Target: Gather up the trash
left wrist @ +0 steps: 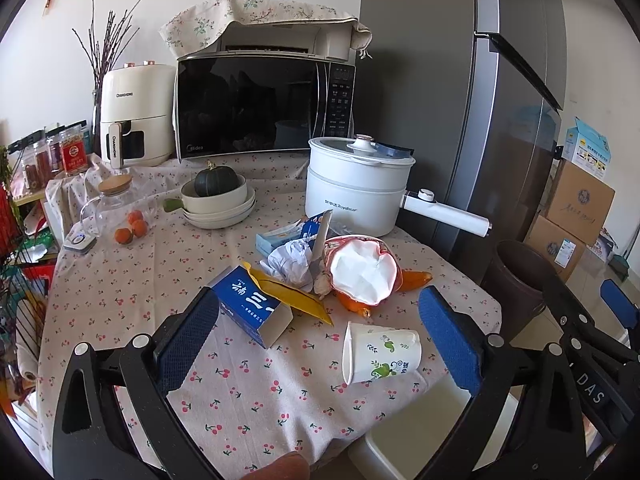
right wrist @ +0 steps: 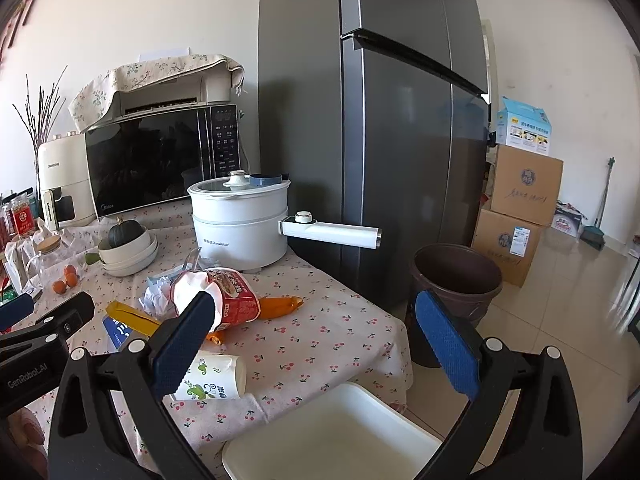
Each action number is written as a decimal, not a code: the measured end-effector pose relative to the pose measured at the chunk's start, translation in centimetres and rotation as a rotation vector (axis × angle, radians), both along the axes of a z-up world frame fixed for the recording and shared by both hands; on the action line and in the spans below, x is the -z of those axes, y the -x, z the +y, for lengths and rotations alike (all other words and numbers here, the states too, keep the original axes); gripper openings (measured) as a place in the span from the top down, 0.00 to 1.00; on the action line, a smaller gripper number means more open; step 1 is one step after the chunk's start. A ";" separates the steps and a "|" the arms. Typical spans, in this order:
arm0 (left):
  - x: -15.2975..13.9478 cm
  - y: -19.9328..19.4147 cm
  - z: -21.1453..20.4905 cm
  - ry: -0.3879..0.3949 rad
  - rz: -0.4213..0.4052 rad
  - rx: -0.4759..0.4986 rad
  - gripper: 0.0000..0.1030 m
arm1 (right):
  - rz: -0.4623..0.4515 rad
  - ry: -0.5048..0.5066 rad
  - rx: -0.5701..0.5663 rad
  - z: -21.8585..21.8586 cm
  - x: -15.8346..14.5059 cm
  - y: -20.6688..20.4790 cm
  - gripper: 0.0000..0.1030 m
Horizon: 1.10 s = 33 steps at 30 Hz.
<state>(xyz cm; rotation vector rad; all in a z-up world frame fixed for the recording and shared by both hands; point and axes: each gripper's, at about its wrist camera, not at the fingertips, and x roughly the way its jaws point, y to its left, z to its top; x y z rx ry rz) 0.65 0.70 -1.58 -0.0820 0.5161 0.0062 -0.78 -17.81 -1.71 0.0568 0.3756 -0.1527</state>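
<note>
The left gripper (left wrist: 318, 334) hangs above the table (left wrist: 248, 412) with its jaws spread wide and nothing between its blue pads (left wrist: 188, 332). The right gripper (right wrist: 316, 342) hangs over the table's near right corner, jaws equally wide, gripping nothing. The left one's black frame shows at the right view's left edge.

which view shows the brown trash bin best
The right wrist view: the dark brown round plastic trash bin shows its whole open rim and most of its wall, standing on the floor beside the cherry-print tablecloth table. The left wrist view catches only part of it at the frame edge, cut off by the right tongs.
</note>
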 end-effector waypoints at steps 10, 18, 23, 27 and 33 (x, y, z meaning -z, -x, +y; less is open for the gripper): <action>0.2 -0.3 0.2 0.004 0.012 -0.008 0.07 | 0.007 -0.002 -0.002 0.1 0.1 -0.1 0.05; 0.3 -0.5 0.2 0.005 0.021 -0.013 0.07 | 0.014 0.000 -0.002 0.2 0.3 -0.3 0.05; 0.4 -0.5 0.2 0.003 0.023 -0.013 0.07 | 0.015 0.000 -0.003 0.2 0.3 -0.3 0.05; 0.4 -0.5 0.2 0.004 0.022 -0.012 0.07 | 0.017 0.000 -0.004 0.2 0.3 -0.3 0.05; 0.3 -0.5 0.3 0.004 0.021 -0.012 0.07 | 0.018 0.000 -0.003 0.1 0.2 -0.4 0.05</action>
